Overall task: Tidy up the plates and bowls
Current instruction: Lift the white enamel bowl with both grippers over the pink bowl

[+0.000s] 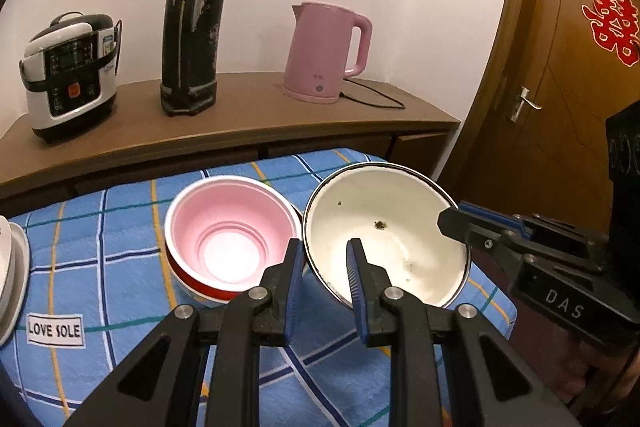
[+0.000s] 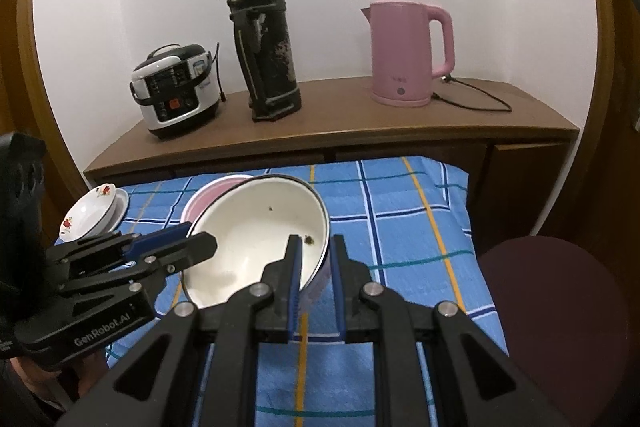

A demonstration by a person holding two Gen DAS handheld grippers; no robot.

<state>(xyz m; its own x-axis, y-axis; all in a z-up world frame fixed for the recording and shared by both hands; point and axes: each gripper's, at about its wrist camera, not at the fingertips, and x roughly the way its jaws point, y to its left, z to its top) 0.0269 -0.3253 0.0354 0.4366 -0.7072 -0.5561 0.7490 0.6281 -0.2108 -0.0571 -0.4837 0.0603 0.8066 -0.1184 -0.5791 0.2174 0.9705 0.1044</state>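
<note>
White enamel bowl [image 1: 384, 227] held tilted above the checked-cloth surface [image 1: 100, 267], both grippers on it. Left gripper [image 1: 324, 259]: jaws clamped on near-left rim, one finger inside, one outside. Right gripper [image 2: 314, 259]: jaws clamped on opposite rim likewise. Two-point hold likely steadies bowl for nesting into pink bowl [image 1: 232, 227], which sits just beside/partly under it. Contents: white bowl has dark specks only; pink bowl empty. Floral dish [image 2: 88, 217] w/ plate beneath, at the cloth's left edge in the right wrist view.

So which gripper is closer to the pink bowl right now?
Left. The left gripper clamps the white bowl's rim on the side right next to the pink bowl; the right gripper grips the opposite rim, farther away.
</note>
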